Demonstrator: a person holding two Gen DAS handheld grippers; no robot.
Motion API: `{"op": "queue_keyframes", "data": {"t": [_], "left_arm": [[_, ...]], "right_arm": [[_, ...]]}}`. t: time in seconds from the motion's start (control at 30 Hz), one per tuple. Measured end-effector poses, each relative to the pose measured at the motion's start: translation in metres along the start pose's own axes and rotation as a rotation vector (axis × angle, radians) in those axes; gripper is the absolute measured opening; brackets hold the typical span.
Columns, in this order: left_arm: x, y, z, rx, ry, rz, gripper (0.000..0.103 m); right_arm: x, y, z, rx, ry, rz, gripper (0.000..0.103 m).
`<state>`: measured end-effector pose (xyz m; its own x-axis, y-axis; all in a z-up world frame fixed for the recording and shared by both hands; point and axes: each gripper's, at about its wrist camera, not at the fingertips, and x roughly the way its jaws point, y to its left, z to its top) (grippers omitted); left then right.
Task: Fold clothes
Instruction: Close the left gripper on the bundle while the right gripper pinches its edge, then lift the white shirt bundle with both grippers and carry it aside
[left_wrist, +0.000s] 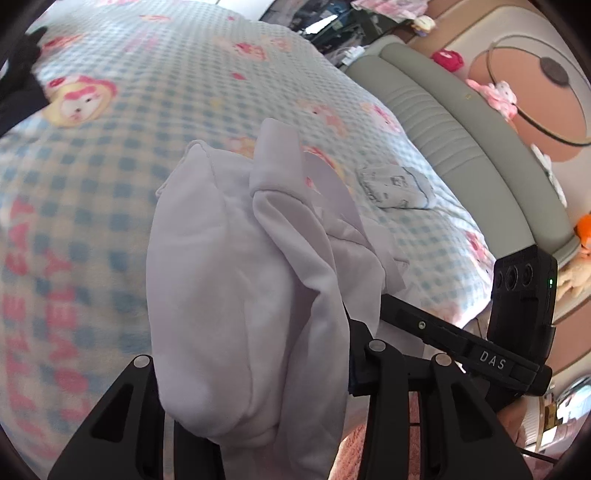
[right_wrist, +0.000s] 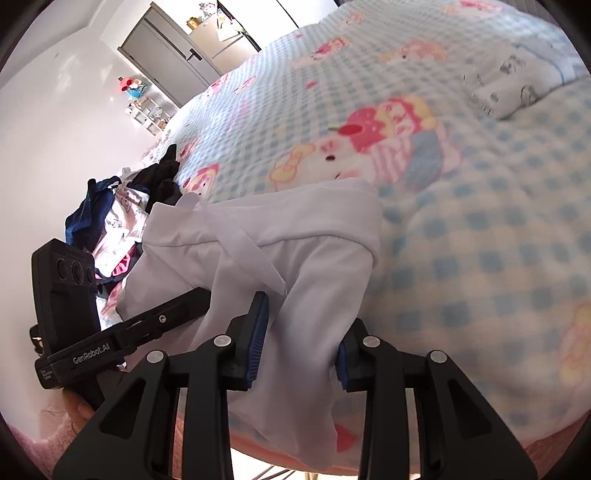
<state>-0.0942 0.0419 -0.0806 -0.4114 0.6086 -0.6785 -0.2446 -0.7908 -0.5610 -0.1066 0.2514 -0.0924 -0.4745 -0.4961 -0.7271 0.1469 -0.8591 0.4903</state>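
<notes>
Both grippers are meeting at the white garment (right_wrist: 258, 258), which is hanging bunched above the bed (right_wrist: 480, 240), the right gripper (right_wrist: 301, 345) with jaws standing apart around a fold, the left gripper's (left_wrist: 258, 387) jaws hidden by cloth.

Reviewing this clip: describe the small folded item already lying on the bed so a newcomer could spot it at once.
Start from the bed's blue-checked cartoon blanket. Near the grey padded bed edge, beyond the white garment held up in the grippers, lies a small folded bundle. It is pale with faint grey printing, the only folded piece, apart from the dark clothes pile.
</notes>
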Motion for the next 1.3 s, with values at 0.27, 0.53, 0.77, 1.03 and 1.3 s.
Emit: {"op": "queue_keyframes", "data": {"t": [0.27, 0.53, 0.77, 1.03, 1.3], "left_arm": [[0.016, -0.037, 0.019, 0.059, 0.026, -0.049, 0.041], [0.045, -0.095, 0.041, 0.204, 0.055, -0.078, 0.041], [0.074, -0.138, 0.063, 0.236, 0.053, -0.131, 0.041], [0.112, -0.185, 0.095, 0.250, 0.053, -0.197, 0.041], [0.146, -0.229, 0.158, 0.238, -0.007, -0.261, 0.041]], "right_arm": [[-0.033, -0.028, 0.014, 0.067, -0.051, -0.019, 0.032], [-0.067, -0.073, 0.022, 0.186, -0.118, -0.032, 0.033], [-0.106, -0.100, 0.038, 0.199, -0.170, -0.090, 0.033], [-0.147, -0.136, 0.097, 0.198, -0.220, -0.126, 0.033], [-0.186, -0.174, 0.161, 0.197, -0.266, -0.154, 0.034]]}}
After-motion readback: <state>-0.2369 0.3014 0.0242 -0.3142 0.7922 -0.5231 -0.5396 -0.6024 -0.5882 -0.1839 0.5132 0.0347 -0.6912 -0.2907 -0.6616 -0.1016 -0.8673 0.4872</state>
